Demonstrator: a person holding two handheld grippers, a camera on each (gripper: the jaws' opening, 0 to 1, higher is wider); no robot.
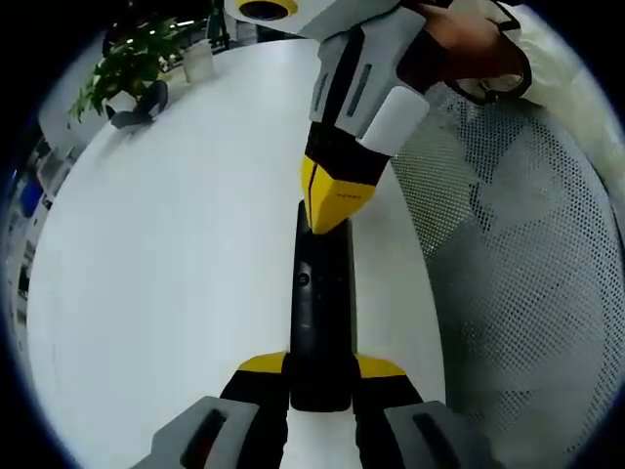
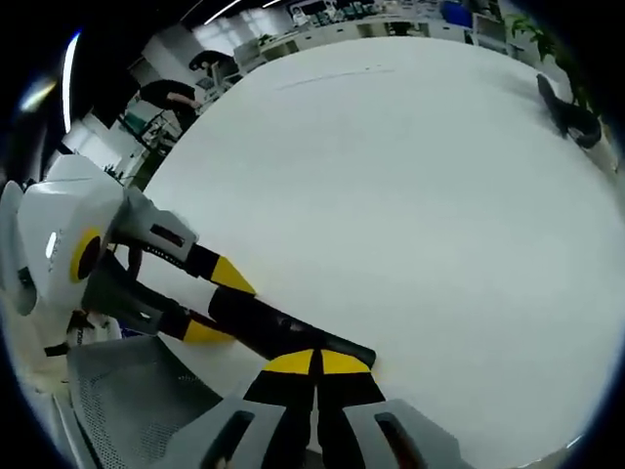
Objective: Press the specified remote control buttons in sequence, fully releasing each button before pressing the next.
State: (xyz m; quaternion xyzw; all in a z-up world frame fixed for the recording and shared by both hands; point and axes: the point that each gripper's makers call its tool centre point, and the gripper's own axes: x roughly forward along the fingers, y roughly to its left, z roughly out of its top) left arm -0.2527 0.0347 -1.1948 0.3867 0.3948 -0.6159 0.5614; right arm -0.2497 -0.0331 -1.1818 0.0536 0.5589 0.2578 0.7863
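A long black remote point(image 1: 322, 313) lies lengthwise between my left gripper's point(image 1: 322, 367) yellow-tipped jaws, which are shut on its near end above the white table point(image 1: 176, 254). From the top of the left gripper view my right gripper point(image 1: 332, 207) comes down with its jaws shut together, its yellow tip resting on the remote's far part. In the right gripper view, the right gripper point(image 2: 317, 363) is shut with its tip at the end of the remote point(image 2: 283, 332), and the left gripper point(image 2: 220, 303) clamps the remote from the left.
A potted plant point(image 1: 127, 68), a white cup point(image 1: 198, 61) and a dark object point(image 1: 142, 107) stand at the table's far edge. A white mesh chair point(image 1: 508, 254) is beside the table. A person's hand point(image 1: 469, 49) holds the right gripper.
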